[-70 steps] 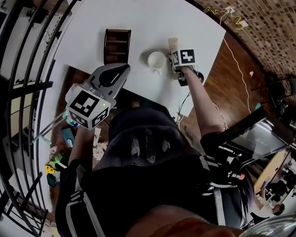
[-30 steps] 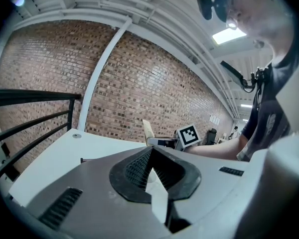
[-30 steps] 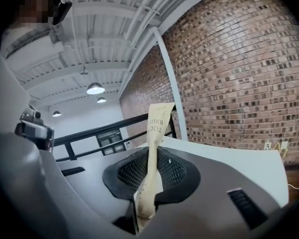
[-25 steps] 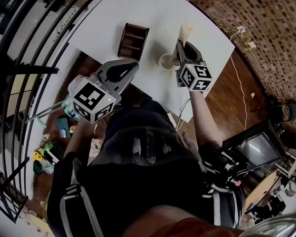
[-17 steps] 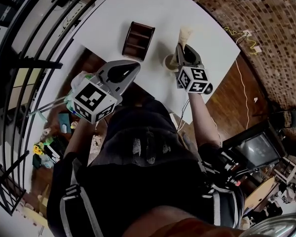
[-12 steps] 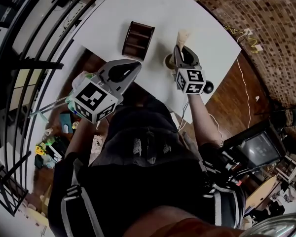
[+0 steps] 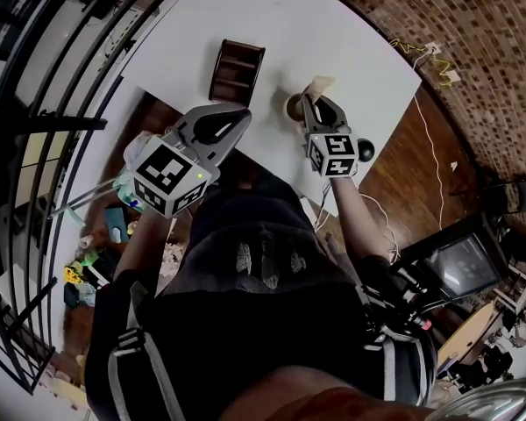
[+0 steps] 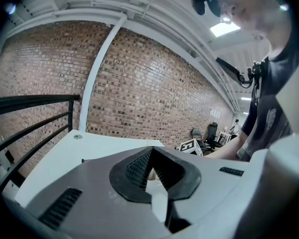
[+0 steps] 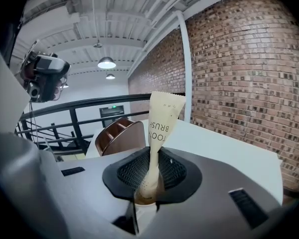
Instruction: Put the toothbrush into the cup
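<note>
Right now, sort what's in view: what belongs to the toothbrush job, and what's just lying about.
Job:
- toothbrush, wrapped, gripped in the right tongs
- cup on the table

Lying about:
- brown rack on the table
- left tongs, shut and empty
- monitor
</note>
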Action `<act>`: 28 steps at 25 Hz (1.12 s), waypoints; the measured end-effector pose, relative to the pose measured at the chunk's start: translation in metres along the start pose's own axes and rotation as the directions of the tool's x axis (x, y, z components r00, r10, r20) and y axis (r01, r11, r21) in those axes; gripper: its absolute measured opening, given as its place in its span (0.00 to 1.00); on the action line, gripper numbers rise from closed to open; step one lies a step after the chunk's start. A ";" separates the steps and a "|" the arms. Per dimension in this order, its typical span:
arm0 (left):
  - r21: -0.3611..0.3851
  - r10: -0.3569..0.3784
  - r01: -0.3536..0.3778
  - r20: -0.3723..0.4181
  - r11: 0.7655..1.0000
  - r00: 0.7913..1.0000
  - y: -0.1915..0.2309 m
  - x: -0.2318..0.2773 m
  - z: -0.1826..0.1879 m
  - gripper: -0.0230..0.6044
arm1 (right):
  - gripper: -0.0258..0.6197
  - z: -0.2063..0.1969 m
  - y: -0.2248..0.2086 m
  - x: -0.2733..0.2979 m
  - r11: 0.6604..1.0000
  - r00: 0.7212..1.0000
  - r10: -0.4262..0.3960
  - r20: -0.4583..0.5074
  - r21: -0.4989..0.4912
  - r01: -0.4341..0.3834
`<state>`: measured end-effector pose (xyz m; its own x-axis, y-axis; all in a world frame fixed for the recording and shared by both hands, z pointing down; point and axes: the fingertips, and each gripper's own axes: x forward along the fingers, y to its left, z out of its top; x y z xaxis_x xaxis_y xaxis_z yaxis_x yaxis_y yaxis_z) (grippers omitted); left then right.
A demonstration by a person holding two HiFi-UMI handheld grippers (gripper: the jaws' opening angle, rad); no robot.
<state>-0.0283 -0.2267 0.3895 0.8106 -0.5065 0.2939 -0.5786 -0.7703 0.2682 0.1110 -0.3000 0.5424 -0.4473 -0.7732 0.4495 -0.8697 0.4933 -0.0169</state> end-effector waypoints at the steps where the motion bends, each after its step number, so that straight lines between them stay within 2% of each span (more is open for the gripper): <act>1: -0.001 -0.002 0.002 0.001 1.000 1.000 0.000 0.001 0.000 0.03 | 0.11 -0.001 -0.001 -0.002 1.000 1.000 -0.002 -0.006 0.000 0.002; 10: 0.001 -0.015 0.015 0.006 1.000 1.000 -0.001 0.000 0.001 0.03 | 0.11 -0.018 -0.012 -0.015 0.998 0.997 -0.036 -0.070 0.050 0.039; 14: -0.004 -0.012 0.012 0.006 1.000 1.000 0.001 -0.004 -0.001 0.03 | 0.11 -0.020 -0.017 -0.017 0.992 0.995 -0.052 -0.083 0.107 0.060; 18: 0.003 -0.019 0.019 0.011 1.000 1.000 -0.002 -0.004 0.001 0.03 | 0.23 -0.025 -0.019 -0.018 0.989 0.992 -0.057 -0.116 0.130 0.072; 23: 0.007 -0.019 0.019 0.005 1.000 1.000 0.001 -0.006 -0.003 0.03 | 0.26 -0.027 -0.025 -0.022 0.981 0.989 -0.093 -0.112 0.161 0.110; 28: 0.002 -0.010 0.010 0.012 1.000 1.000 0.005 -0.010 -0.003 0.03 | 0.32 -0.024 -0.034 -0.033 0.948 0.990 -0.100 -0.096 0.292 0.124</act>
<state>-0.0394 -0.2244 0.3911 0.8173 -0.5035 0.2802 -0.5703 -0.7760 0.2693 0.1606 -0.2821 0.5497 -0.3361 -0.7767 0.5328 -0.9412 0.2558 -0.2207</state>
